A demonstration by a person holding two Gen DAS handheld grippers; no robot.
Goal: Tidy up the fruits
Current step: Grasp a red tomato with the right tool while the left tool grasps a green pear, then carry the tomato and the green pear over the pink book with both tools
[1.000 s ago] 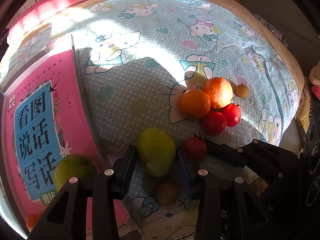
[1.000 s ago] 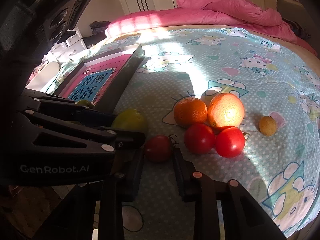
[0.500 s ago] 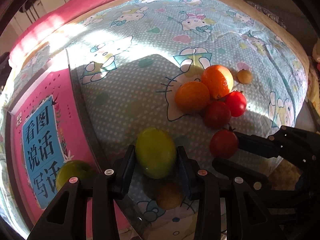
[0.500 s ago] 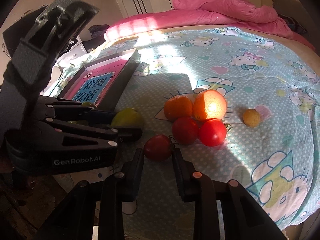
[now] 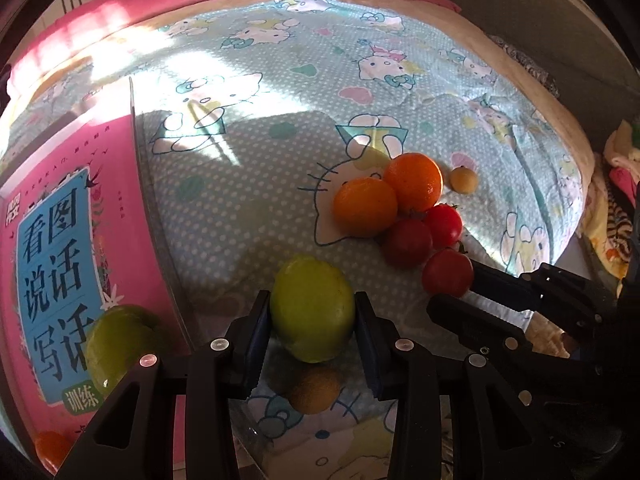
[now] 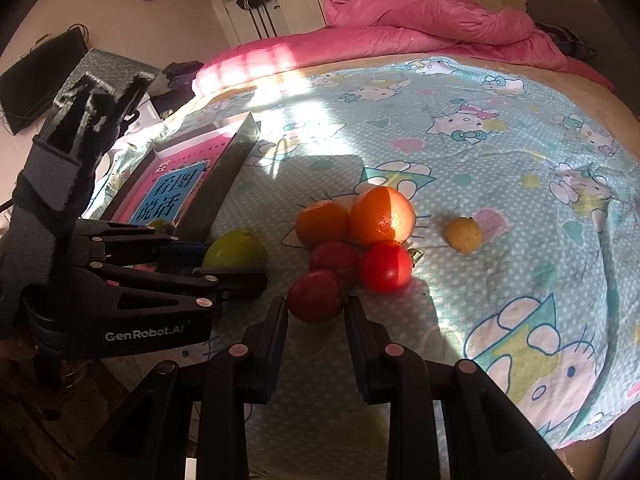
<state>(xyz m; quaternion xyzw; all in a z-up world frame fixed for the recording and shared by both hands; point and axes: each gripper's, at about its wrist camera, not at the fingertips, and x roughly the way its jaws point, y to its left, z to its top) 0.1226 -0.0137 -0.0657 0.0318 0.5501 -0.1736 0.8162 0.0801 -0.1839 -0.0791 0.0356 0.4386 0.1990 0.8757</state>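
My left gripper (image 5: 312, 300) is shut on a green round fruit (image 5: 312, 308), held just above the bed sheet beside the box. My right gripper (image 6: 315, 302) is shut on a red tomato (image 6: 316, 296), close in front of a cluster of two oranges (image 6: 352, 220) and two tomatoes (image 6: 384, 266). The left wrist view shows the right gripper (image 5: 452, 288) with its tomato (image 5: 447, 272) at the right. In the right wrist view the left gripper (image 6: 232, 264) and green fruit (image 6: 234, 250) are at the left.
A shallow dark-walled box (image 5: 152, 208) with a pink printed floor lies at the left, holding another green fruit (image 5: 120, 340) and something orange (image 5: 52, 446). One small yellow-brown fruit (image 6: 464, 234) lies right of the cluster, another (image 5: 314, 390) under my left gripper. Pink quilt (image 6: 420, 28) at the back.
My right gripper has carried its tomato away from the green fruit, to the right and toward the tomato cluster. The left gripper has kept its hold and barely moved.
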